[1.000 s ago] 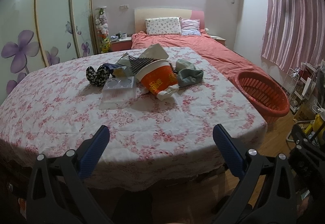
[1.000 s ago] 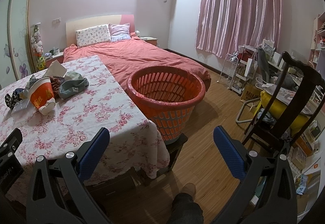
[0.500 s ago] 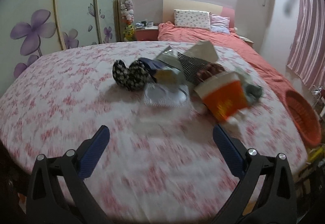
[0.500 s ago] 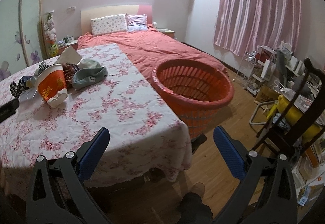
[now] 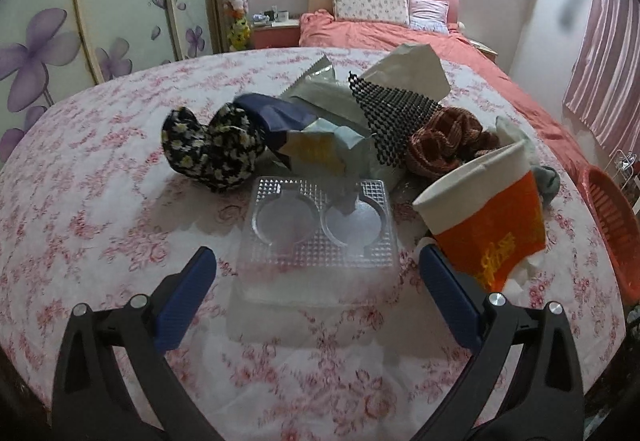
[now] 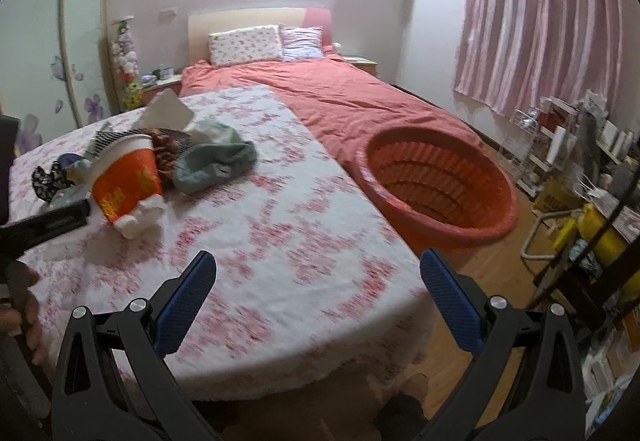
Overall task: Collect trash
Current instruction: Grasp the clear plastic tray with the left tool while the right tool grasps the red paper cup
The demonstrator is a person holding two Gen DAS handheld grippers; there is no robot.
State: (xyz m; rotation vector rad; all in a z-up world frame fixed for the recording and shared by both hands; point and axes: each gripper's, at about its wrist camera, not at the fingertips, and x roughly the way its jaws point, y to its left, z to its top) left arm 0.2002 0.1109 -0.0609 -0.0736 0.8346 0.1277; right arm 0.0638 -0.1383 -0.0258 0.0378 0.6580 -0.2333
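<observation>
A pile of trash and cloth lies on the floral tablecloth (image 5: 100, 225). A clear plastic tray (image 5: 318, 237) lies nearest, right in front of my open, empty left gripper (image 5: 316, 273). An orange and white paper cup (image 5: 488, 217) lies tipped beside it; it also shows in the right wrist view (image 6: 124, 177). Behind are wrappers (image 5: 320, 145), a black mesh piece (image 5: 392, 117), a black floral cloth (image 5: 212, 149) and a brown knit cloth (image 5: 444, 141). My right gripper (image 6: 318, 277) is open and empty over the table's near edge. The orange basket (image 6: 440, 185) stands to the right of the table.
A red bed (image 6: 360, 97) lies behind the table. A grey-green cloth (image 6: 216, 157) lies by the cup. Wardrobe doors (image 5: 80, 21) stand at the left. Pink curtains (image 6: 552, 25), a cluttered rack (image 6: 560, 137) and a dark chair (image 6: 592, 265) are at the right.
My left gripper has moved forward over the table, up to the clear tray. My right gripper has swung left and forward, over the table's edge. Both stayed open.
</observation>
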